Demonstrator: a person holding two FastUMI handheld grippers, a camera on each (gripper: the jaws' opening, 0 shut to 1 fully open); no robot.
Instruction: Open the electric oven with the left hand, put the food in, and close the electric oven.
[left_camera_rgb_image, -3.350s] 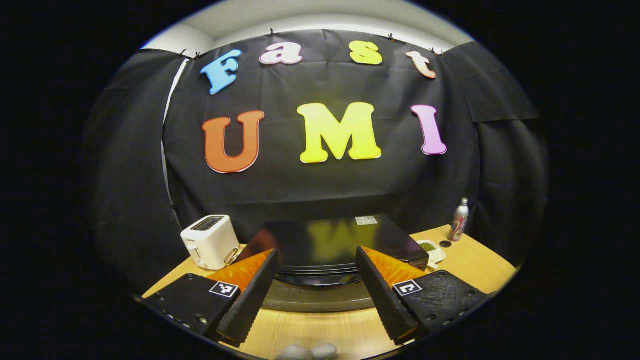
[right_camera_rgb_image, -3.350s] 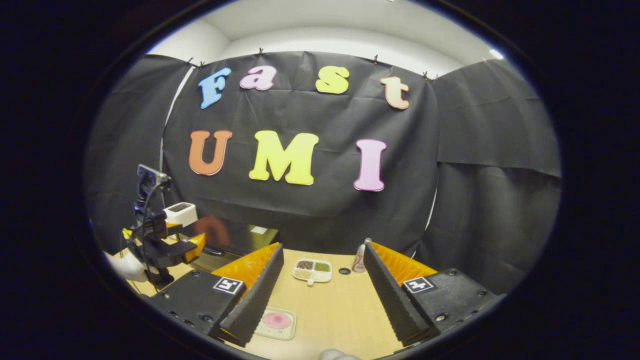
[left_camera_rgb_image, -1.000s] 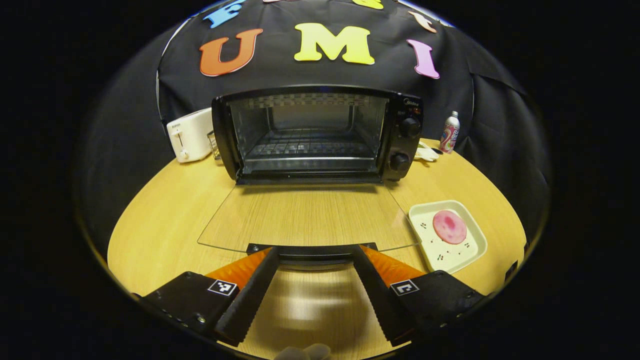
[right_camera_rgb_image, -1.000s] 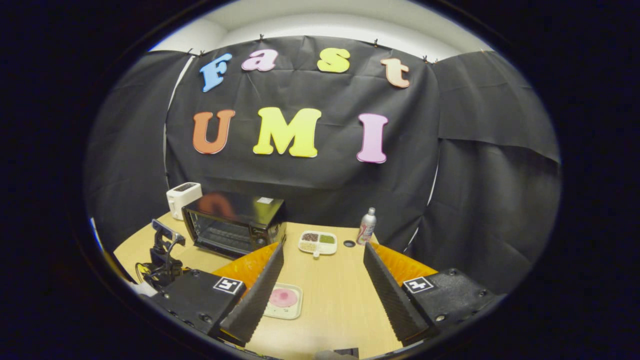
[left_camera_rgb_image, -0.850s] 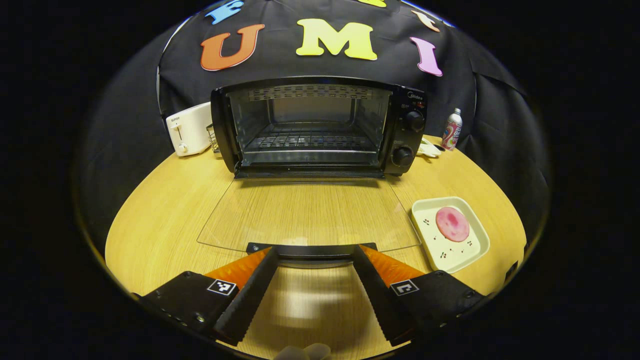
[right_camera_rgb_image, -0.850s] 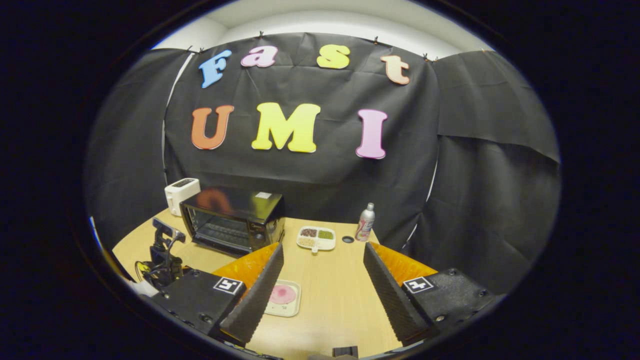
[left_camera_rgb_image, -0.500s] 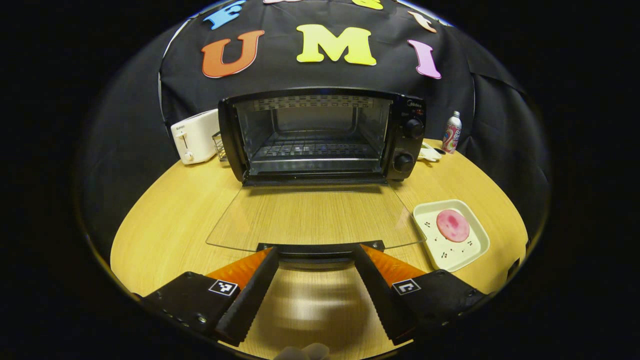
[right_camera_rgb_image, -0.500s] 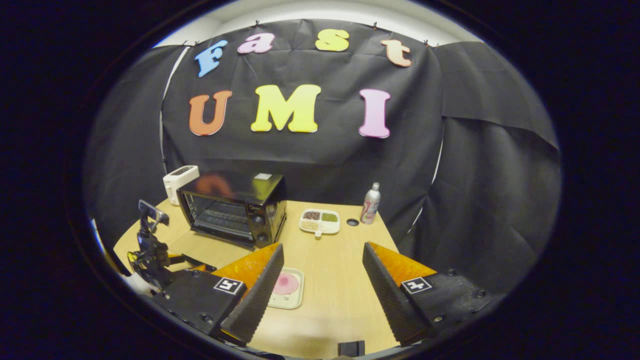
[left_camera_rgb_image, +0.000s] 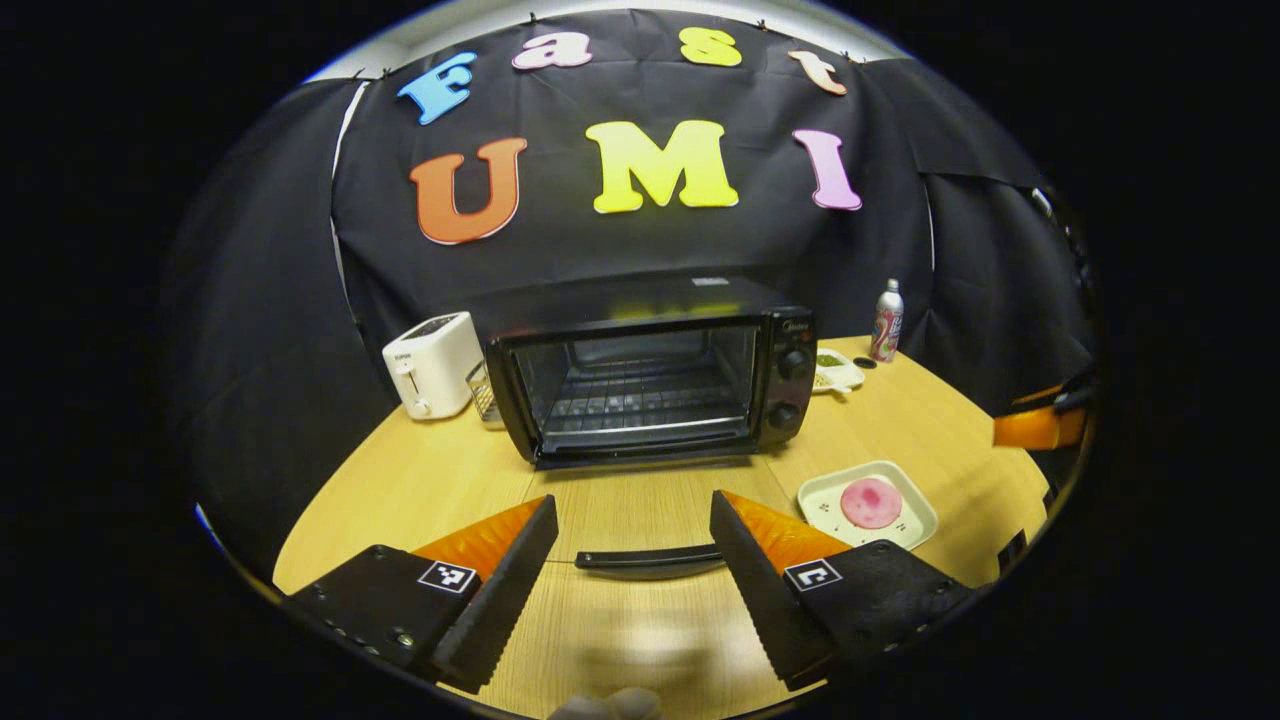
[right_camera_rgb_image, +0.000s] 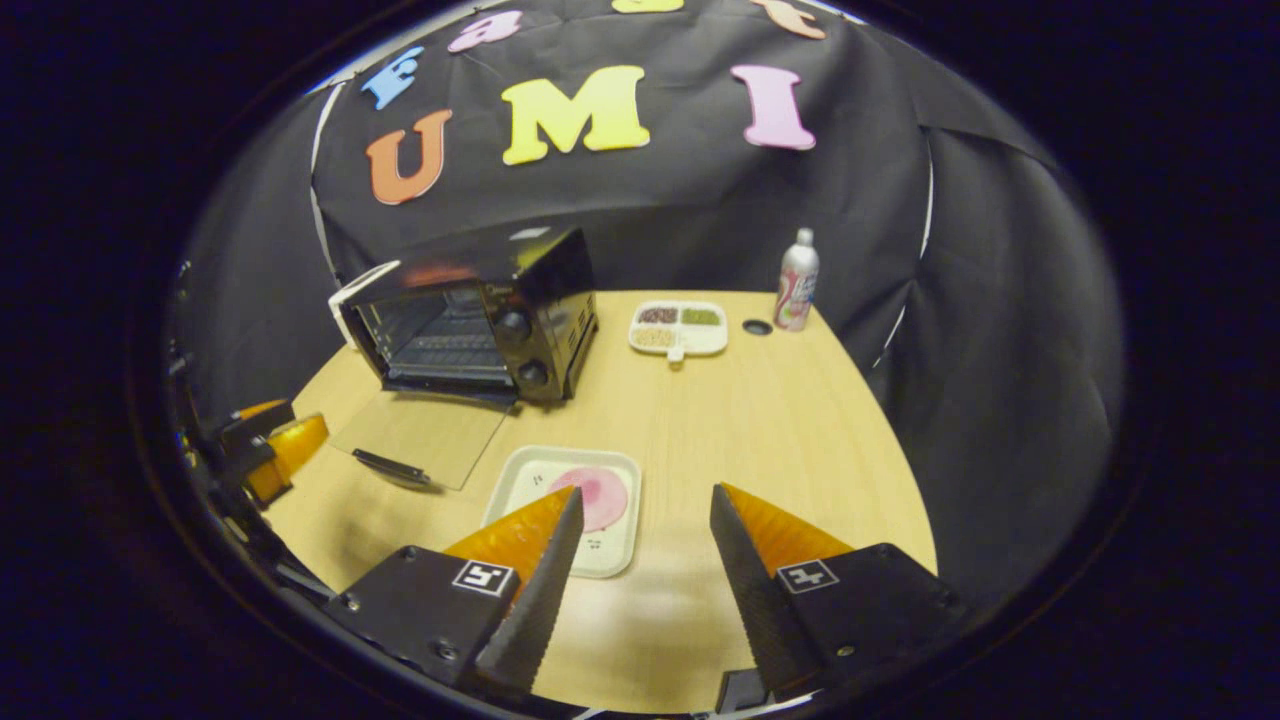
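left gripper view
left gripper (left_camera_rgb_image: 632, 570): bottom centre, jaws spread, nothing between them.
oven (left_camera_rgb_image: 650, 370): centre of frame, black, cavity exposed, wire rack visible inside.
door handle (left_camera_rgb_image: 645, 560): dark bar low on the table, just ahead of the fingertips, apart from them.
tray (left_camera_rgb_image: 905, 525): lower right, white, on the table, pink food (left_camera_rgb_image: 870, 502) on it.
toaster (left_camera_rgb_image: 430, 363): white, left of oven.
can (left_camera_rgb_image: 885, 320): upper right, near the wall.

right gripper view
right gripper (right_camera_rgb_image: 645, 560): bottom centre, jaws spread, empty.
tray (right_camera_rgb_image: 530, 475): just above the left finger, food (right_camera_rgb_image: 600, 495) partly hidden behind it.
oven (right_camera_rgb_image: 480, 320): upper left, glass door (right_camera_rgb_image: 420, 435) lying flat.
left gripper (right_camera_rgb_image: 270, 445): left edge, jaw state unclear here.
divided dish (right_camera_rgb_image: 678, 328): upper centre.
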